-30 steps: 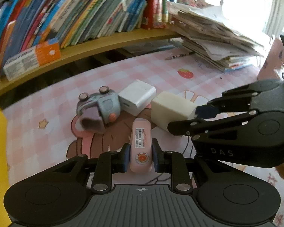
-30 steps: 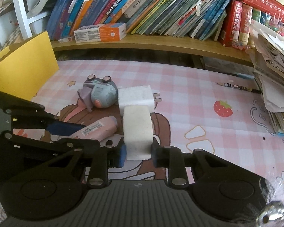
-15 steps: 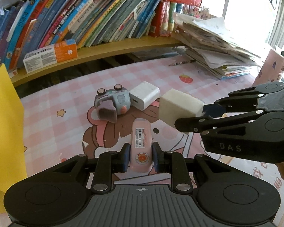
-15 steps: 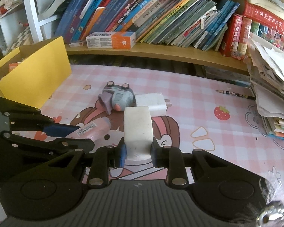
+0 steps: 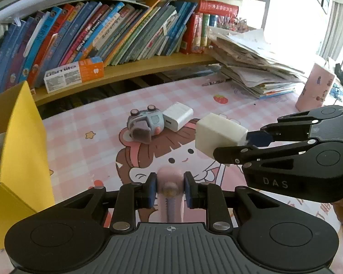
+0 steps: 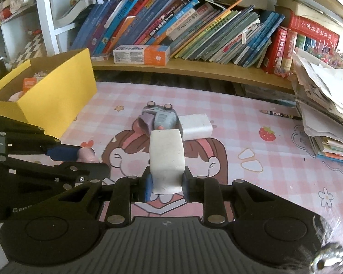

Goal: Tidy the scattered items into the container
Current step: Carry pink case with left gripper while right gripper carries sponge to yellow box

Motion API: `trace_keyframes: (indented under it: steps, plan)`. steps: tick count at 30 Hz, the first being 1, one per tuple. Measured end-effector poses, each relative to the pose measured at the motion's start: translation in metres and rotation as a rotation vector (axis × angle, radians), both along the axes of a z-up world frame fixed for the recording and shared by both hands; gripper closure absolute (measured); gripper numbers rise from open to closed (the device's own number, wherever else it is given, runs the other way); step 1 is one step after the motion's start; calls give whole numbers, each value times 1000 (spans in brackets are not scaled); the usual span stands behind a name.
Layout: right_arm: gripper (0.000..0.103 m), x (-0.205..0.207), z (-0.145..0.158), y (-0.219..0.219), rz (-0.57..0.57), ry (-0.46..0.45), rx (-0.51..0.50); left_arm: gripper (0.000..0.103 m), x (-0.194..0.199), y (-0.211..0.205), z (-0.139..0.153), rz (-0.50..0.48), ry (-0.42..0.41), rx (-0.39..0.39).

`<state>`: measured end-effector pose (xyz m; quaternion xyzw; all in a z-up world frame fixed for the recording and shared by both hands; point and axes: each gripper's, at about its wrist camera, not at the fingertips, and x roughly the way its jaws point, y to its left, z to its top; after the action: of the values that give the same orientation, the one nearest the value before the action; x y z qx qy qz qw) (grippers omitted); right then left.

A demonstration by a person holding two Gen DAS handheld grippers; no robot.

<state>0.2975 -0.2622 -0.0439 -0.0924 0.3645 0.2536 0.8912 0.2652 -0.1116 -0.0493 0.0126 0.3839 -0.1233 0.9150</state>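
The right gripper (image 6: 166, 183) clamps a cream block (image 6: 166, 159) above the pink mat (image 6: 251, 137). At left the left gripper (image 6: 80, 157) pinches a pink tube (image 6: 86, 154) (only its end shows) near the yellow box (image 6: 54, 96). A grey toy (image 6: 159, 118) touches a white charger (image 6: 197, 126).

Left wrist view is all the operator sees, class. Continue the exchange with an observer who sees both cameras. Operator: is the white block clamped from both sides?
Observer: Yes, the right gripper has a pad on each side of the white block.
Operator: Has the charger got prongs?
Observer: Yes, the white charger has prongs on its right end.
Operator: Anything in the yellow box?
Observer: The yellow box holds a small orange carton.
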Motion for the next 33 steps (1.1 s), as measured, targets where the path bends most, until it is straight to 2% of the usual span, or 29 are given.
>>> trace_keyframes:
  steps: [24, 33]
  plan:
    - [79, -49, 25, 39, -4, -12, 2, 80, -53, 51, 42, -2, -105, -73]
    - [79, -64, 48, 65, 39, -54, 26, 80, -70, 77, 64, 22, -167, -111]
